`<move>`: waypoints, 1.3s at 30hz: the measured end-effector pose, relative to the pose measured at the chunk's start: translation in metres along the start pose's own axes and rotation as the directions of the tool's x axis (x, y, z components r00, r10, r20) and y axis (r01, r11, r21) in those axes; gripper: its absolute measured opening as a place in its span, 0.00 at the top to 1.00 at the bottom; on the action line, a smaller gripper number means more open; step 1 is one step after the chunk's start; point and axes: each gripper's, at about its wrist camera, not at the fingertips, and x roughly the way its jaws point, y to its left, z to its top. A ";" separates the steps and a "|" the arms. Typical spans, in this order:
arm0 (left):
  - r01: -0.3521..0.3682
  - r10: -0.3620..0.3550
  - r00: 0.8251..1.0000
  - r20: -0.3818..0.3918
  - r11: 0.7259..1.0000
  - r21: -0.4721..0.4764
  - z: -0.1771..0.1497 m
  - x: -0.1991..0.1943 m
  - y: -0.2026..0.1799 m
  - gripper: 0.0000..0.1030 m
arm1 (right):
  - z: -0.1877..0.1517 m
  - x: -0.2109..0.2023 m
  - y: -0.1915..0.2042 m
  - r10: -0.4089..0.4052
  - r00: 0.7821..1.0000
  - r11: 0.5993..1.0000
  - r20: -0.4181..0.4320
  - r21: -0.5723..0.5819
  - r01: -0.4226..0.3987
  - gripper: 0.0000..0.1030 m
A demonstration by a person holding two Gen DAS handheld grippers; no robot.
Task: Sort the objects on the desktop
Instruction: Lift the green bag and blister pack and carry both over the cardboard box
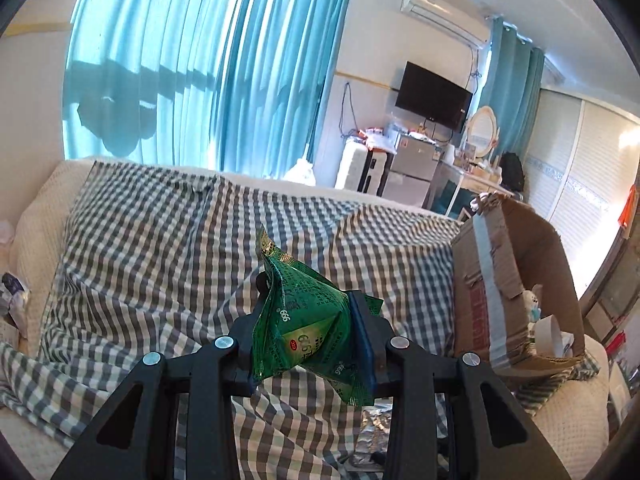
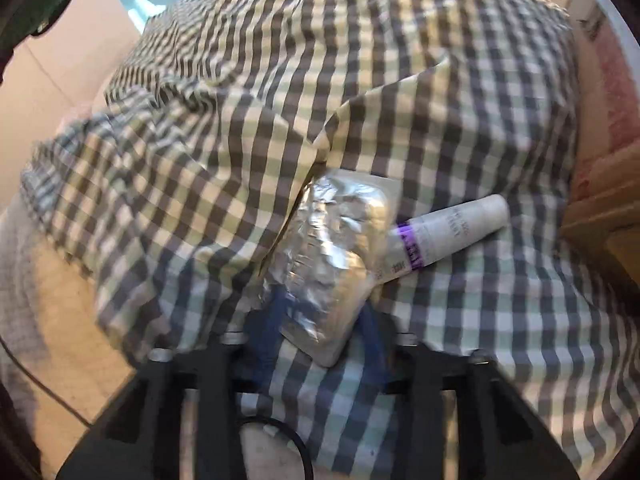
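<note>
Green crinkled sachet (image 1: 304, 332) clamped in left gripper (image 1: 310, 344) | right gripper (image 2: 316, 332) pinching silver foil pack (image 2: 332, 256)

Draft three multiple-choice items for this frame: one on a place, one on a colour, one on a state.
1. Where does the cardboard box stand in the left wrist view?
A. Right of the held packet
B. Left of it
C. Under the television

2. What colour is the packet in the left gripper?
A. Red
B. Green
C. White

3. How does the white tube lie?
A. Upright
C. Inside the box
B. On its side on the checked cloth, beside the silver foil pack

Key: 1 A, the box stands at the right edge; 2 B, green wrapper between the jaws; 3 B, the tube lies flat.
</note>
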 end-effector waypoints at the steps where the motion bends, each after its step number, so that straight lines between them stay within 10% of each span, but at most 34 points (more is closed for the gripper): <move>1: -0.001 0.001 1.000 0.007 1.000 0.000 0.002 -0.003 -0.001 0.64 | -0.003 -0.009 -0.005 0.020 1.000 1.000 0.015 0.012 -0.020 0.78; 19: 0.019 -0.022 0.993 0.116 1.000 0.023 0.044 -0.030 -0.024 0.64 | 0.012 -0.101 0.017 0.025 0.931 1.000 0.363 -0.019 -0.020 0.93; 39: -0.021 -0.018 0.937 0.350 0.994 0.106 0.101 -0.080 -0.085 0.64 | 0.074 -0.265 0.034 -0.013 0.624 1.000 0.781 0.001 0.019 0.93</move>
